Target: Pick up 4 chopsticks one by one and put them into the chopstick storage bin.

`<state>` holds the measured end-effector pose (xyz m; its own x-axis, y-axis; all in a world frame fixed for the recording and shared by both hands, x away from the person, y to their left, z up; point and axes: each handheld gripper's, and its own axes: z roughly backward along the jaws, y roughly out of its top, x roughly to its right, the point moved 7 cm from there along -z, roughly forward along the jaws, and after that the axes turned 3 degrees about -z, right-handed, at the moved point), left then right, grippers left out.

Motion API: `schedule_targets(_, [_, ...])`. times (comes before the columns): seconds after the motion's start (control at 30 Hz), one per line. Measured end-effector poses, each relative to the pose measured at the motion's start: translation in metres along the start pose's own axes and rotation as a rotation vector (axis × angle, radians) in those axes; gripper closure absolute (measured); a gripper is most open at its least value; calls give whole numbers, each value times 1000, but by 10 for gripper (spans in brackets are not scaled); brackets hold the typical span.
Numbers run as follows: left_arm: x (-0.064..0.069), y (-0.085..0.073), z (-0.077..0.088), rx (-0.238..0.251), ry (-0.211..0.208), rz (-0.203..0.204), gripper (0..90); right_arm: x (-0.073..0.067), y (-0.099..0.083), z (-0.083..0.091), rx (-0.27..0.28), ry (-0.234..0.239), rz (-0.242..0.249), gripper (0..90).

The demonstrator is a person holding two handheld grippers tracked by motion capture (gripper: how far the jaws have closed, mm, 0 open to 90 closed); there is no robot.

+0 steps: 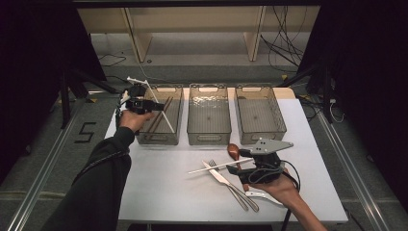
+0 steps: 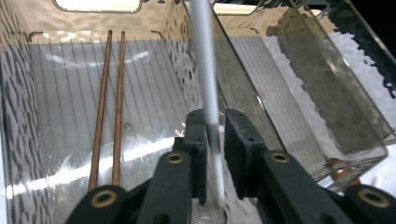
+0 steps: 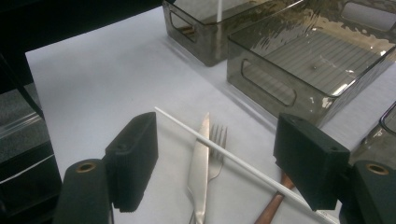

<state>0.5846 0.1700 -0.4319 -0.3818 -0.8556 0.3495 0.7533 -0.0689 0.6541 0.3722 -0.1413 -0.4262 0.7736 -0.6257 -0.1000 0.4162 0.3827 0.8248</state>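
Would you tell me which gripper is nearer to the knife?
Right. The right gripper hovers just beside the knife; the left gripper is far off, over the left bin.

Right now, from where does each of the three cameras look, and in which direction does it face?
High view: above the person's side, facing forward and down on the white table; both forearms and both tongs show.
Left gripper view: rides the left tongs, facing into the left bin with brown chopsticks; its jaws stand around a white chopstick.
Right gripper view: rides the open right tongs, facing knife, fork and a second white chopstick.
Shared: high and left gripper views both show the brown chopsticks.
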Motion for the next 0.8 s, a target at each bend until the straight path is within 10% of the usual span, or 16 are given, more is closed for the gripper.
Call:
schedule_targets(0.37, [3, 1, 1, -3, 34, -19, 484, 0, 0, 0, -1, 0, 1, 314])
schedule_targets(0.8, [40, -15, 42, 92, -134, -108, 256, 2, -1, 1, -2, -3, 5, 314])
